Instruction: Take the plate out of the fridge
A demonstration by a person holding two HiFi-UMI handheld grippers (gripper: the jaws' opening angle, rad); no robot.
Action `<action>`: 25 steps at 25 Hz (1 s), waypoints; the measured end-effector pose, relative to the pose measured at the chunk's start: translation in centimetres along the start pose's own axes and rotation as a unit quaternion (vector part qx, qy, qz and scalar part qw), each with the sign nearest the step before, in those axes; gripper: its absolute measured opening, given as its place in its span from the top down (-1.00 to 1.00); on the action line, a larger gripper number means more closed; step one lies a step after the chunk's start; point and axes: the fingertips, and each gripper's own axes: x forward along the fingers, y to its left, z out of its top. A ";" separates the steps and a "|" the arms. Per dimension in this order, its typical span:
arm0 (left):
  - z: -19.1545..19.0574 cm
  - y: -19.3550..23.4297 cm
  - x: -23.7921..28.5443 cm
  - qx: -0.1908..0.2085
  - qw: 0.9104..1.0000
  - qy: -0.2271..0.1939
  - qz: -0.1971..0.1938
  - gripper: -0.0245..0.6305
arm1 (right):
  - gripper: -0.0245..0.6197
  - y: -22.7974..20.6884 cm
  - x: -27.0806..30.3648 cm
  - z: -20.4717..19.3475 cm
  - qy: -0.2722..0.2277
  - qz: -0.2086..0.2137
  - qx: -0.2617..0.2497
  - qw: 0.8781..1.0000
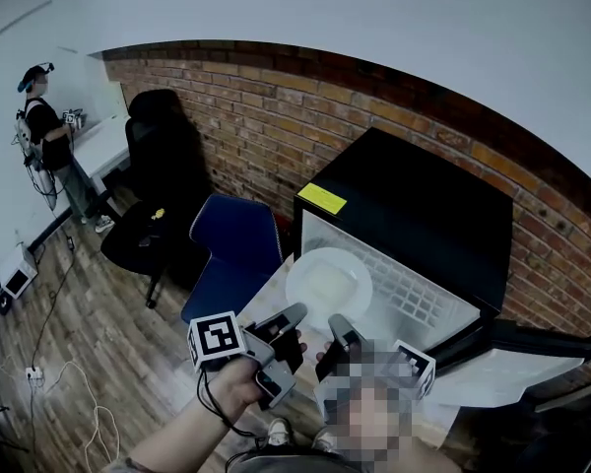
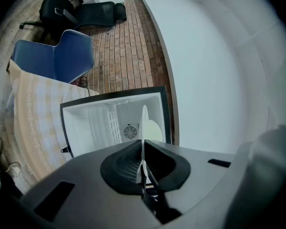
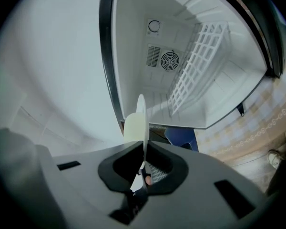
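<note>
Head view: white plate outside the open fridge, left tool and right tool each pinching its near rim. Left gripper view — plate edge-on, clamped between jaws. Right gripper view — jaws likewise clamped on rim.

Dark grey left tongs and right tongs, white marker cubes (black squares).

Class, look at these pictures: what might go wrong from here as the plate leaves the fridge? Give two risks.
1. The left gripper and right gripper pinch the round white plate only at its thin near rim; it might tip or slip.
2. The open door of the black fridge stands close on the right; a swing could clip it.
</note>
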 end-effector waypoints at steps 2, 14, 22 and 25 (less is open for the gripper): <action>0.6 -0.3 -1.2 -0.001 1.000 -0.014 0.000 0.84 | 0.81 0.5 0.5 -1.1 0.017 0.005 -0.004 1.000; 3.9 -0.2 -9.2 -0.001 0.994 -0.108 0.015 0.84 | 0.81 2.2 3.3 -8.5 0.114 0.022 -0.017 0.993; 5.2 1.7 -14.3 -0.012 0.985 -0.168 0.032 0.84 | 0.81 1.9 4.9 -13.6 0.183 0.027 -0.016 0.983; 5.2 2.4 -16.1 -0.015 0.982 -0.187 0.037 0.84 | 0.81 1.4 5.1 -15.5 0.207 0.026 -0.014 0.978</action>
